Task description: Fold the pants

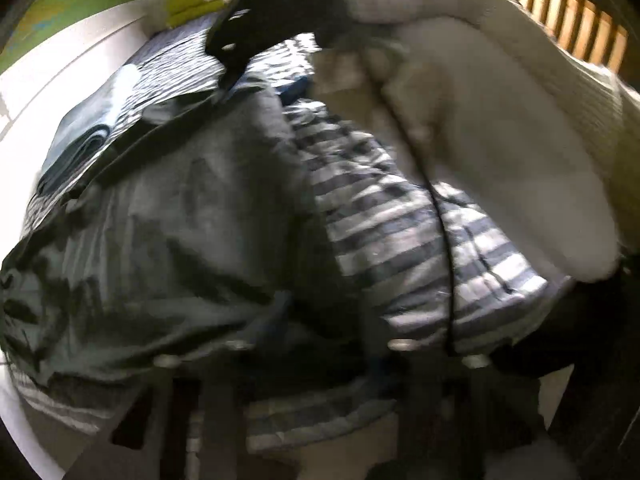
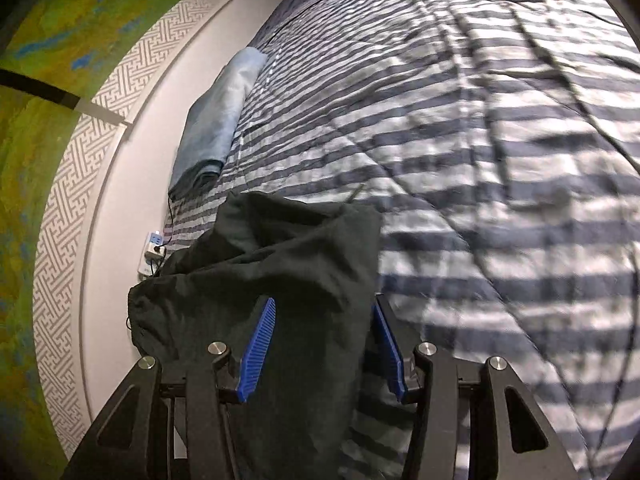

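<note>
Pants (image 2: 276,264), dark green-black and bunched, lie on the striped bedspread (image 2: 480,160), which we take as our landmark throughout. In the right wrist view we see the right gripper (image 2: 324,344) with its blue pads (image 2: 258,350) standing apart; the cloth runs up between them, but the pads do not visibly press it, so we read these jaws as parted around the fabric. Toward the far left edge of the bedspread a folded light blue cloth (image 2: 218,120) rests, and just off that edge, on the white ledge (image 2: 116,216), sits a small white power adapter (image 2: 154,246) with a thin cable.

In the left wrist view the picture is blurred. The pants (image 1: 168,240) spread over the bedspread (image 1: 400,240) and cover the left gripper (image 1: 320,360) so that its fingertips are hidden; we cannot tell whether it grips. Above the bedspread a sleeve (image 1: 500,140), pale and ribbed, reaches in with a dark gripper body (image 1: 276,12).
</note>
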Available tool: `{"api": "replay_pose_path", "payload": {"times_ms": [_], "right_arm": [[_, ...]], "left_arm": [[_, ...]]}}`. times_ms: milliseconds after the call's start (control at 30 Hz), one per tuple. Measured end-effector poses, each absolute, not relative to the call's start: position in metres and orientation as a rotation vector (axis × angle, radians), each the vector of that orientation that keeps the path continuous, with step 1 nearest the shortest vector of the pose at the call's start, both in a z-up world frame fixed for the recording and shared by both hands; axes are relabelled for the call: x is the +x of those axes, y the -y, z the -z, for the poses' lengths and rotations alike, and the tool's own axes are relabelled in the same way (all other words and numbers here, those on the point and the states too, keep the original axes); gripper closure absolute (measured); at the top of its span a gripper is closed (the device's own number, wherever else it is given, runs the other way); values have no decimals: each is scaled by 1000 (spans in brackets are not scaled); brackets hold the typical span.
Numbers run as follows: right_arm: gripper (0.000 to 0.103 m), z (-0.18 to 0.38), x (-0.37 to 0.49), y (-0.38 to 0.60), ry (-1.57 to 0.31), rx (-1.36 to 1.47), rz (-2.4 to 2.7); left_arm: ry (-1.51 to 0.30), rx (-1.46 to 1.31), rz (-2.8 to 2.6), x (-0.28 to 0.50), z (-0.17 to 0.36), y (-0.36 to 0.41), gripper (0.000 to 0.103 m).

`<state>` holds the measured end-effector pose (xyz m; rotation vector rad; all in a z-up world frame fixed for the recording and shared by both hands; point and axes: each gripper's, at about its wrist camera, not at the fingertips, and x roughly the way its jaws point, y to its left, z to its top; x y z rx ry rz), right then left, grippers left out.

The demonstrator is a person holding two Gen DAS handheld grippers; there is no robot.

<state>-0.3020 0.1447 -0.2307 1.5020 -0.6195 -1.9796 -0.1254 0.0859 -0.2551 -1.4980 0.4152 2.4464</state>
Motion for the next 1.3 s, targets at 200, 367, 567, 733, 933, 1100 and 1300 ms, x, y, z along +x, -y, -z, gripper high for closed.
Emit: {"api": "replay_pose_path", "payload": {"times_ms": [200,367,567,733,933,1100,1300], "right_arm": [[98,223,-306,-142,610,1519,1968],[99,193,-301,-146,678,1445,1977],[99,154,-293,-119,609,1412,2014],[99,121,-280,-88,574,1369,2024],[99,89,-274,-26,461,1323,2024],[99,88,-278,38,383,1336,1997],[99,100,-277,128,259,1367,1960]], "left_arm": [[-272,-1468,-2453,-117,231,-74,98],[-153,-1359,-2513,-102,191,-48,98],[61,-1268,-2558,-85,153,14,98],[162,-1227,-2584,-70,138,55,98],[283,-1177,-2661,-56,119,121,98],[411,-1188,-2735,-64,131,200,99],[558,-1217,-2790,-54,156,273,99]]}}
